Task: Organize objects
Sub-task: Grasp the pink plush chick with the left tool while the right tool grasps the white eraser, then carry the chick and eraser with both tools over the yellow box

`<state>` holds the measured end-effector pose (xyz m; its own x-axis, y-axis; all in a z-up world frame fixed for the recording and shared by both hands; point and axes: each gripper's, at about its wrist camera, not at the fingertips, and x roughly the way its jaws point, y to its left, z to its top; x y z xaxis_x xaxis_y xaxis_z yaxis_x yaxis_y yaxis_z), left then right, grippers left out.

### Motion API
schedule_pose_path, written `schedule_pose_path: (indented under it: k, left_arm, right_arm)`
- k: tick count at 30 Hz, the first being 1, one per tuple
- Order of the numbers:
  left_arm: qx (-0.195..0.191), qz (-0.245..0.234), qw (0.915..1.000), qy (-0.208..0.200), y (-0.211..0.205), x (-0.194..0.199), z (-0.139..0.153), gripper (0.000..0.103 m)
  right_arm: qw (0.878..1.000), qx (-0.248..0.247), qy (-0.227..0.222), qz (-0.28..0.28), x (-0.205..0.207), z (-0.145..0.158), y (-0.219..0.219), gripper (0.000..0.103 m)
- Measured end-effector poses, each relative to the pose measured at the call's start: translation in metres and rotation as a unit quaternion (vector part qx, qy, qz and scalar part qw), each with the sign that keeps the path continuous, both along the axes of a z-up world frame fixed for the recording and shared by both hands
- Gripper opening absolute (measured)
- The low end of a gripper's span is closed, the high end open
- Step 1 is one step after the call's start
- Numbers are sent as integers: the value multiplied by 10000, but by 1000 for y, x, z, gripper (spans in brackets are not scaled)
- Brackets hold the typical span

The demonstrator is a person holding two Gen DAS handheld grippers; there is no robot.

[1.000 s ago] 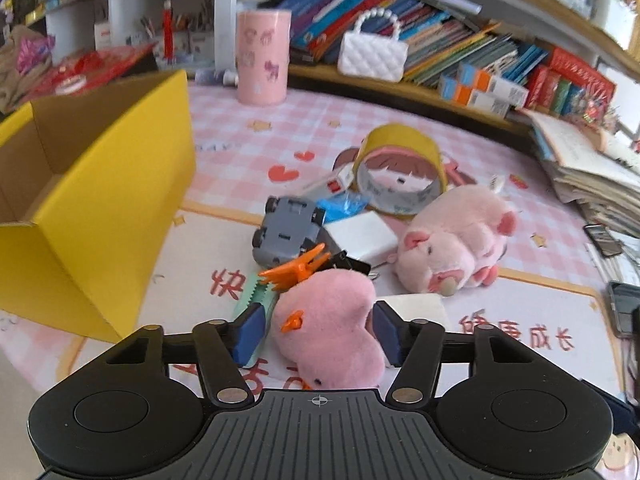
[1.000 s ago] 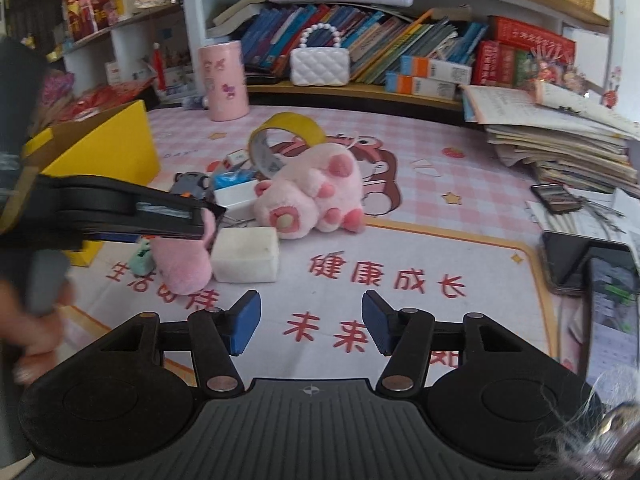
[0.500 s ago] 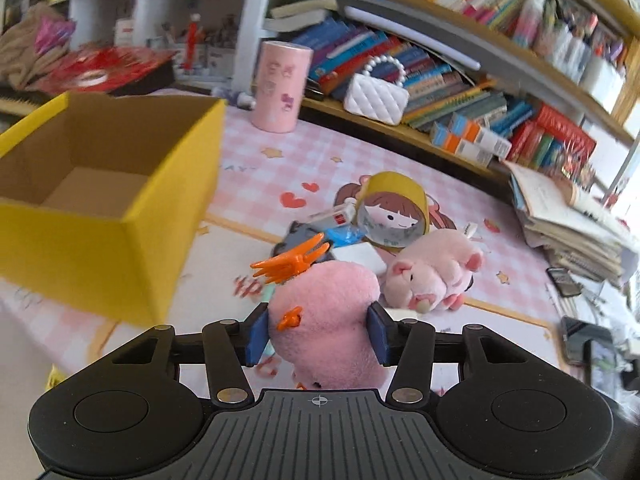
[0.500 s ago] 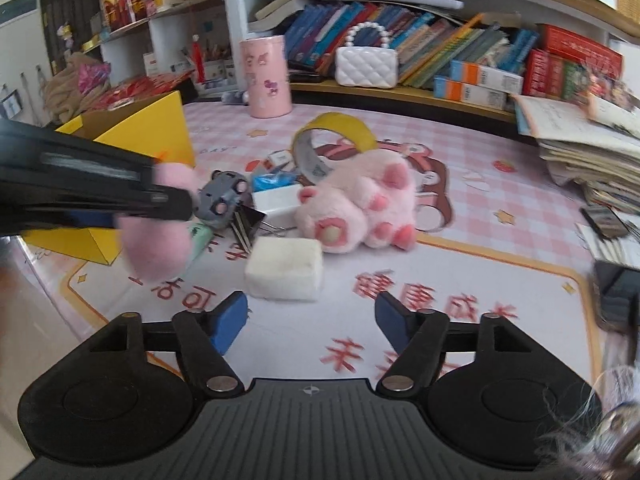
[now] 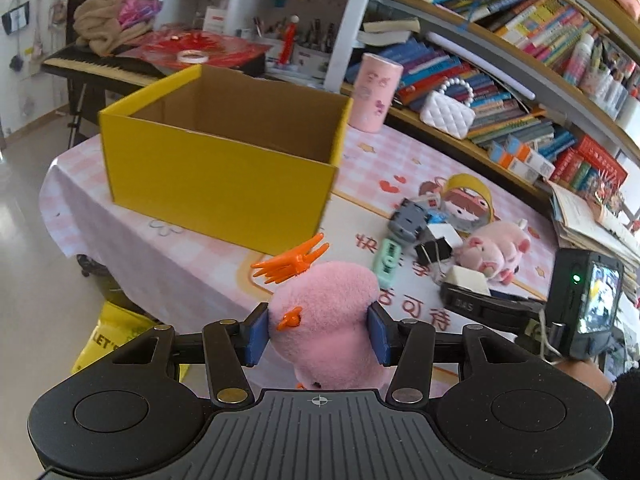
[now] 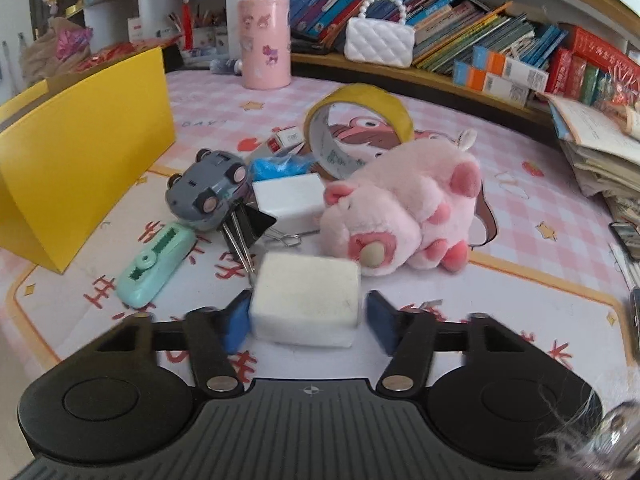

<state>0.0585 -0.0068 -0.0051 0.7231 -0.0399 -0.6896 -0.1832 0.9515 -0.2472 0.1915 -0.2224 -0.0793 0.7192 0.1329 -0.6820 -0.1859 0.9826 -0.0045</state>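
Note:
My left gripper is shut on a pink plush toy with orange plastic bits and holds it in the air over the table's front edge. The open yellow box stands ahead and to the left of it, with nothing visible inside. My right gripper is low on the mat with a white foam block between its jaws, which are closing. The left pad meets the block and a thin gap shows at the right pad. The yellow box is to its left.
Behind the block lie a pink pig plush, a binder clip, a mint correction tape, a grey toy car, a white box and a yellow tape roll. Book stacks crowd the right edge.
The left gripper closed on the pink plush, lifted it and carried it left towards the yellow box. The right gripper moved forward and down to the white block, widened, then narrowed around it.

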Motion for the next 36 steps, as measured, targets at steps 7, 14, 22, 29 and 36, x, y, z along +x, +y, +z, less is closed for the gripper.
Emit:
schedule_pose_path:
  k: [7, 14, 22, 29, 36]
  left_arm:
    - [-111, -150, 9997, -149, 31, -4, -4, 49]
    - [-313, -272, 9989, -195, 71, -15, -12, 49]
    - [-288, -476, 9983, -189, 114, -32, -14, 49]
    - [-199, -632, 9974, -269, 151, -50, -12, 49]
    - [-214, -620, 9969, -429, 187, -63, -6, 49]
  right_arm:
    - [9995, 29, 17, -323, -33, 17, 9, 46]
    - [9981, 336, 115, -507, -92, 48, 48, 46]
    - [9991, 412, 123, -70, -154, 65, 123, 46]
    - [9994, 328, 49, 116, -181, 63, 176, 46]
    - [9992, 350, -39, 191, -192, 67, 215, 46]
